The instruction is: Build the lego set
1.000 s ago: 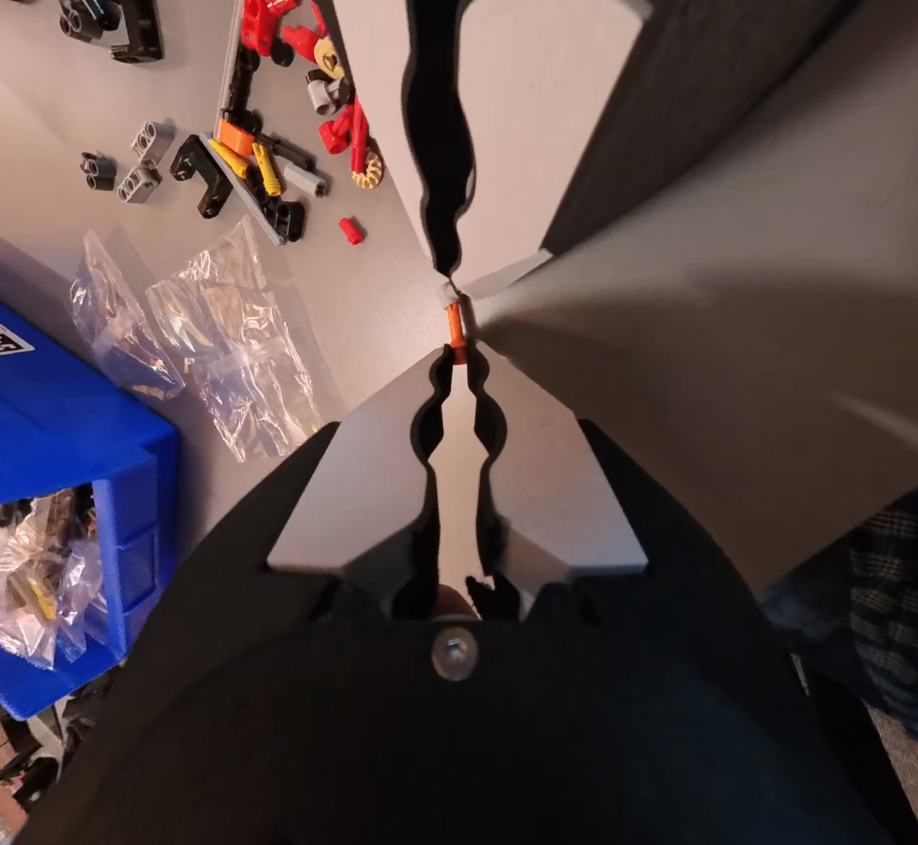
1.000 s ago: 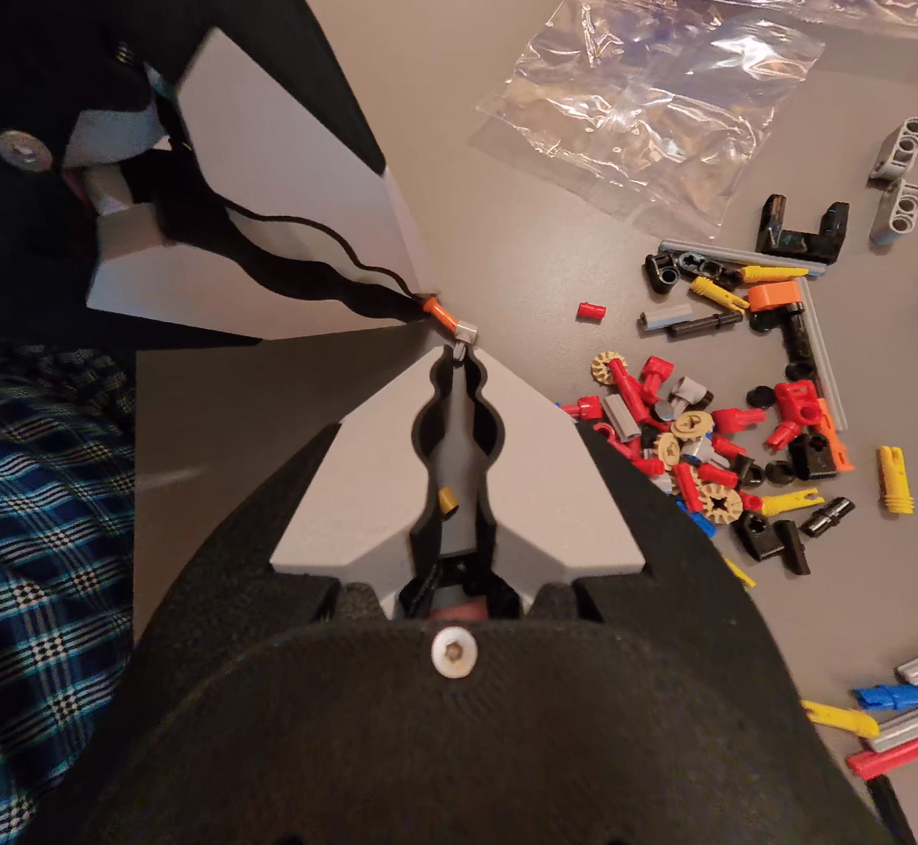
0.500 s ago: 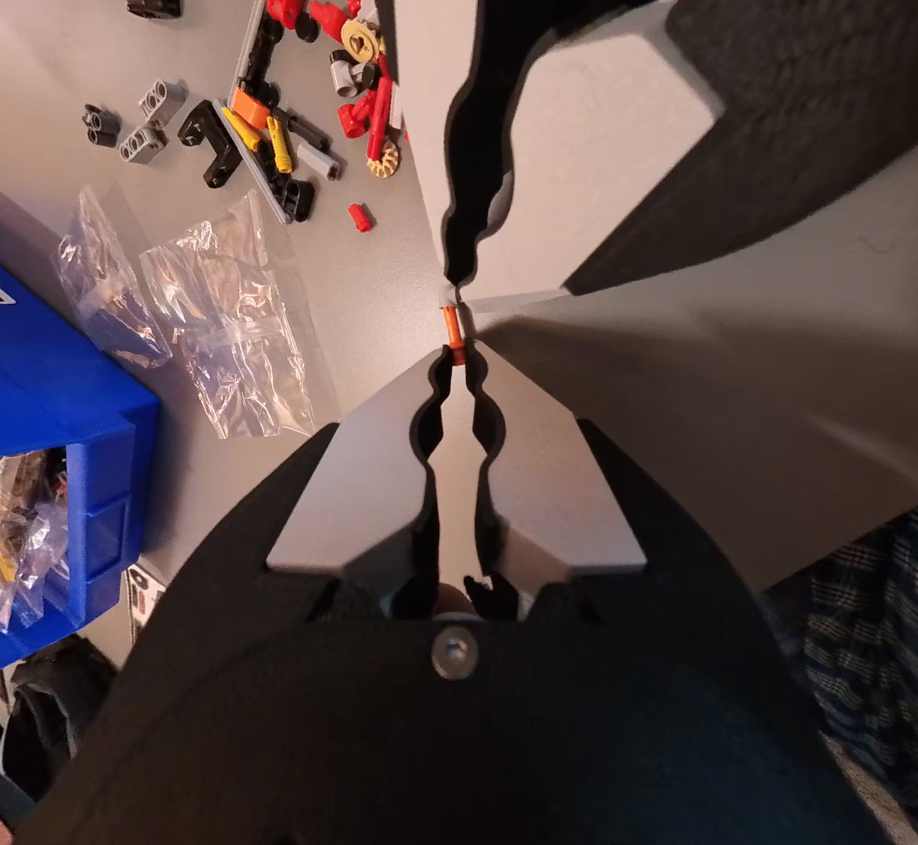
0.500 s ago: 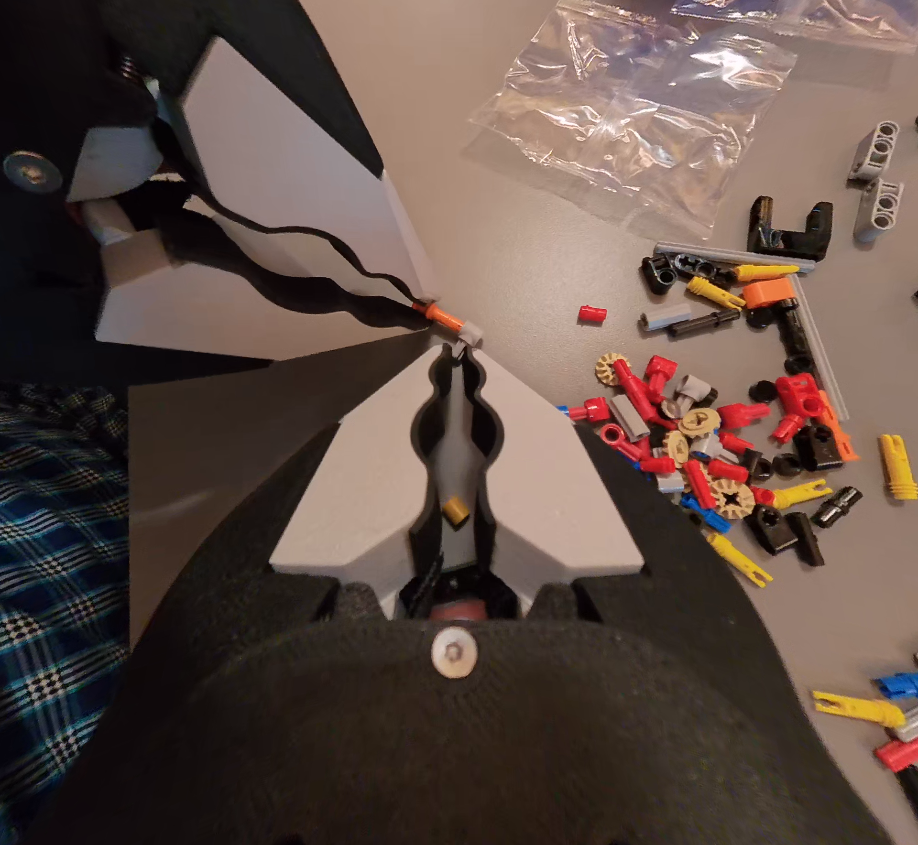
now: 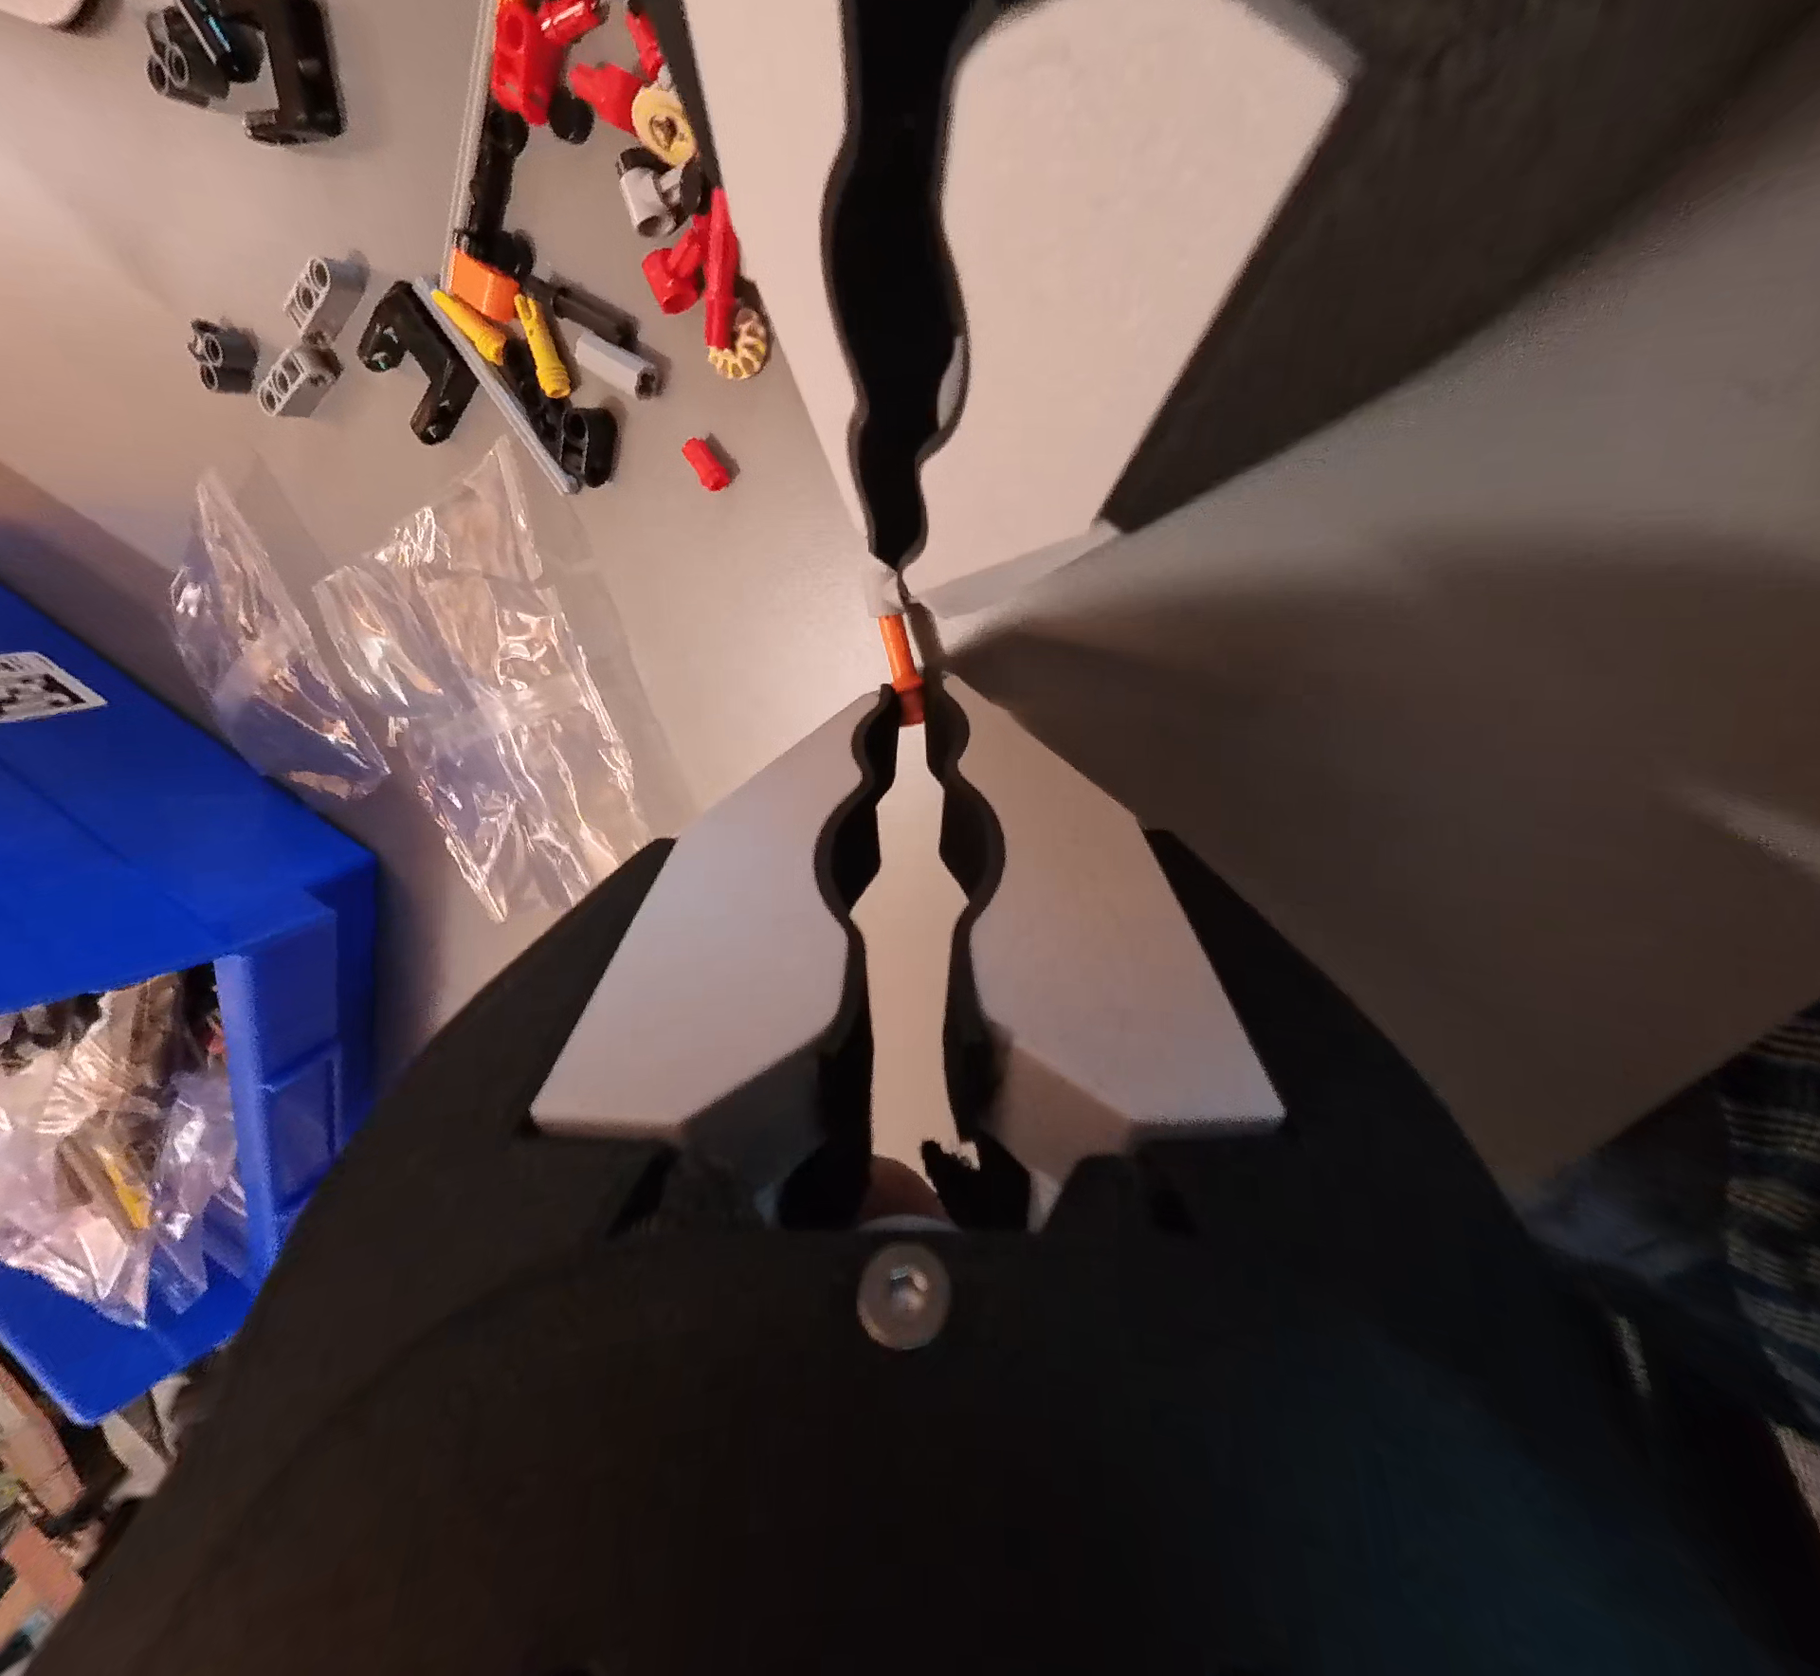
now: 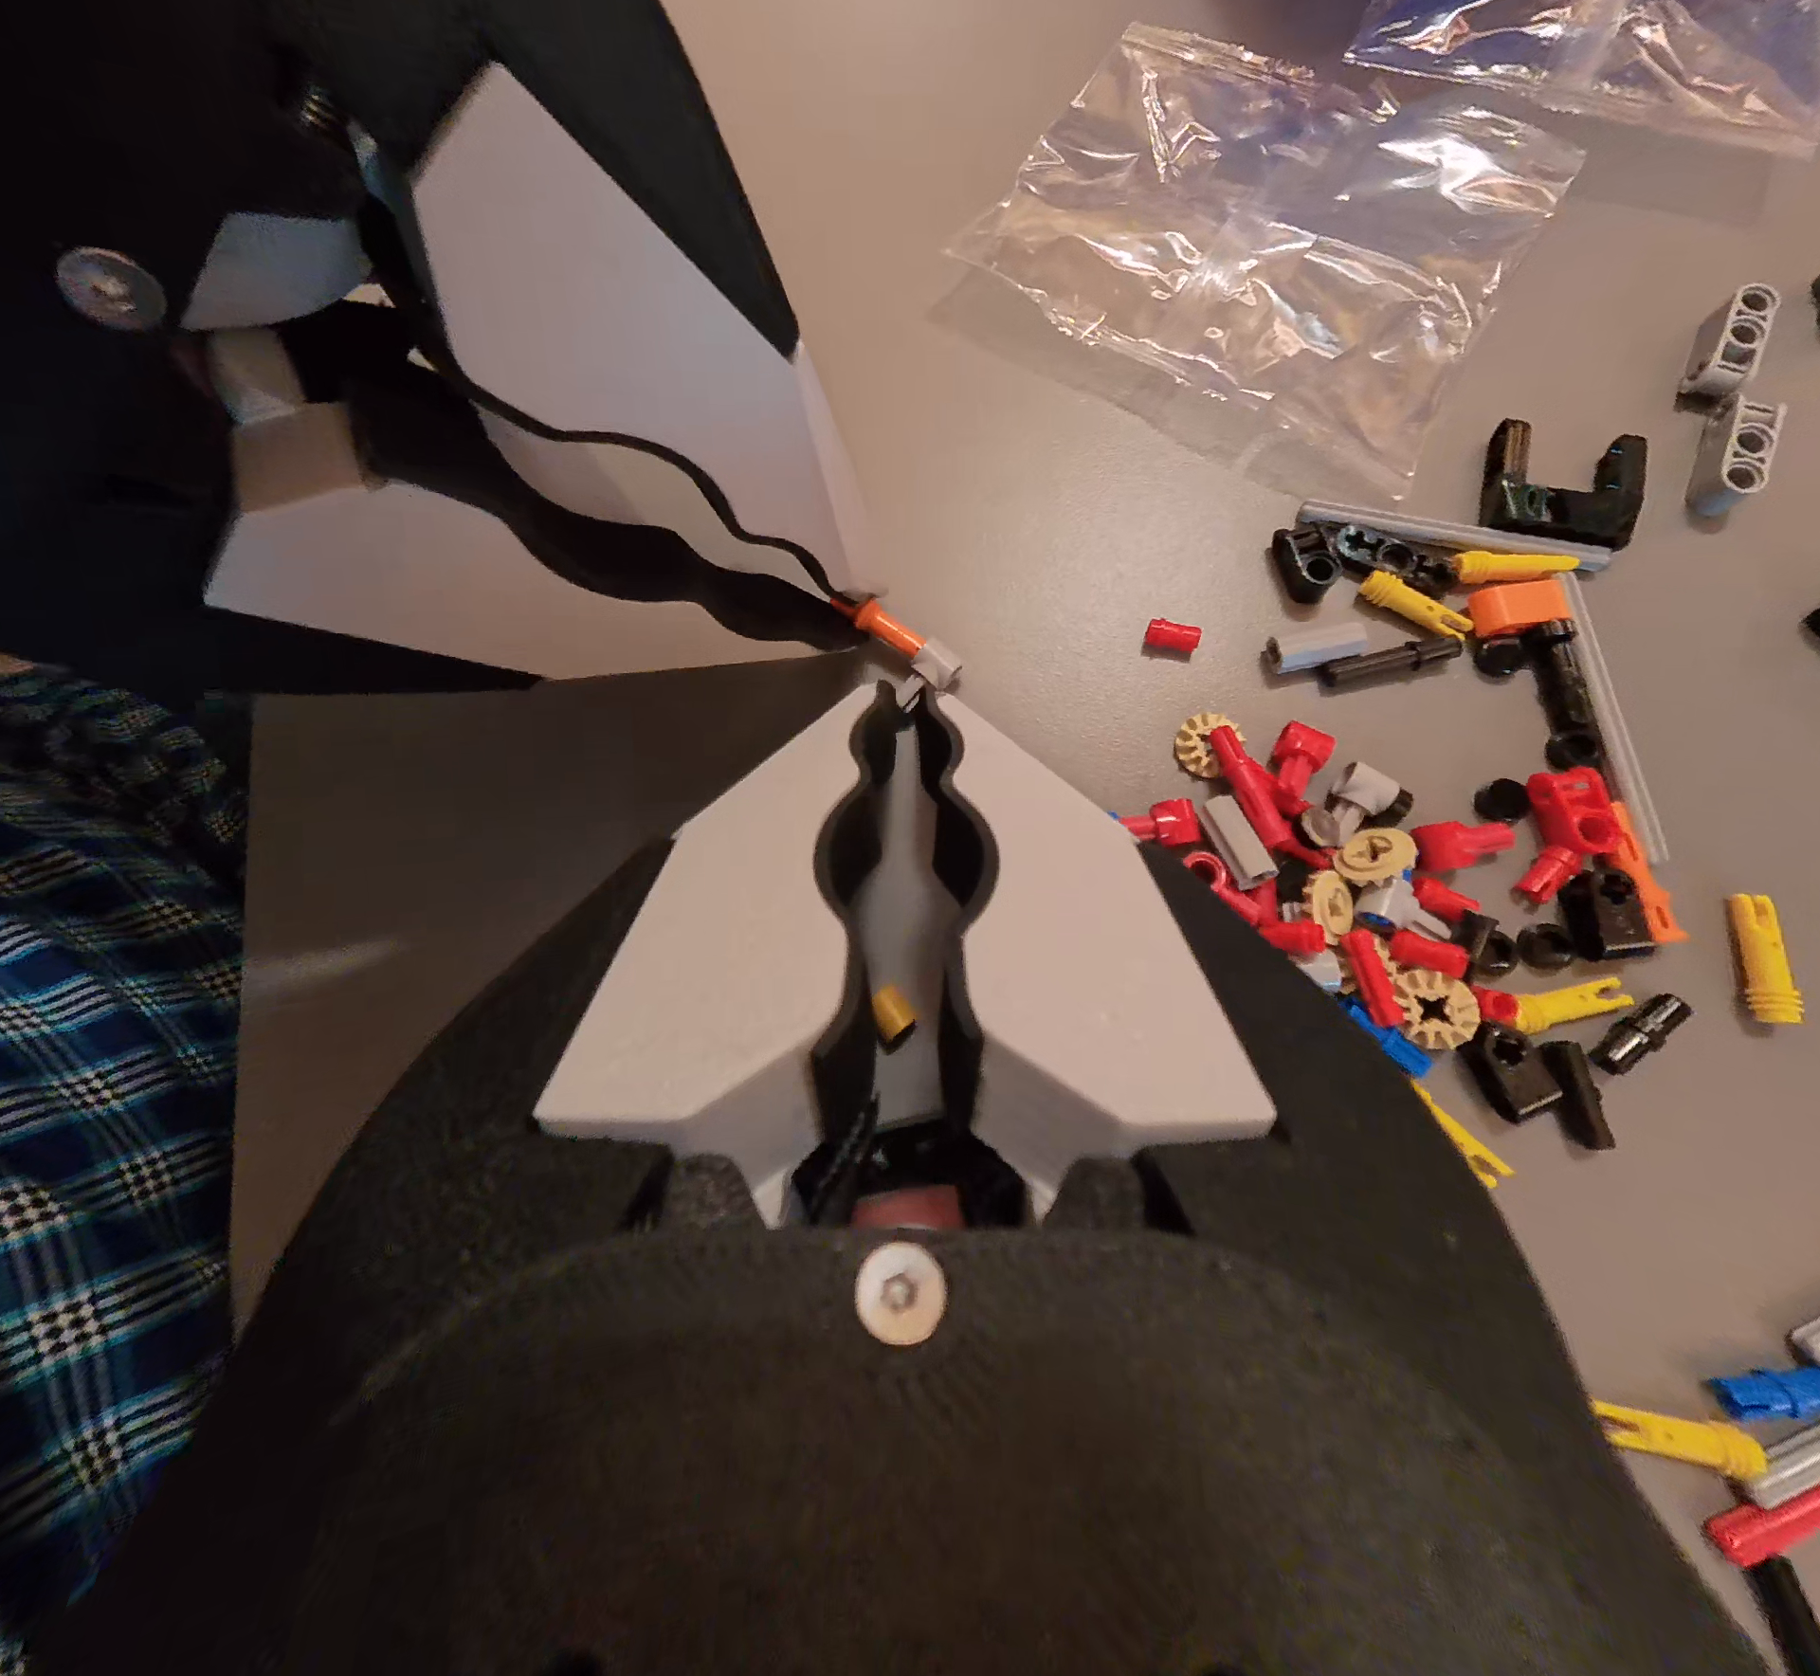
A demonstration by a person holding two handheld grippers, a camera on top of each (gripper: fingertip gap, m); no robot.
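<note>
left tongs (image 5: pixel 908 711): closed on the collared end of an orange pin (image 5: pixel 898 656); tips at frame centre in the left wrist view
right tongs (image 6: pixel 911 703): closed on a small grey connector (image 6: pixel 936 665); tips at centre of the right wrist view
join: pin's free end meets the connector between the two pairs of tongs, held up above the counter (image 6: pixel 1034 467); whether it is fully seated, cannot tell
stray piece: small tan bush (image 6: pixel 894 1014) sits loose down in the gap of the right tongs; not gripped
loose parts: pile of red, black, yellow and tan pieces (image 6: pixel 1379 900) at right of the right wrist view; lone red pin (image 6: pixel 1172 634) just left of them; grey beam with black and orange bits (image 5: pixel 492 270) at upper left of the left wrist view
bags: empty clear bags (image 5: pixel 473 673) at mid left; blue bin (image 5: pixel 148 890) at lower left with more bagged parts
progress: early, by my read; only a two-piece sub-assembly in hand, most parts unsorted on the counter, more bags unopened
left to do: press the pin home; then nearly the whole build
</note>
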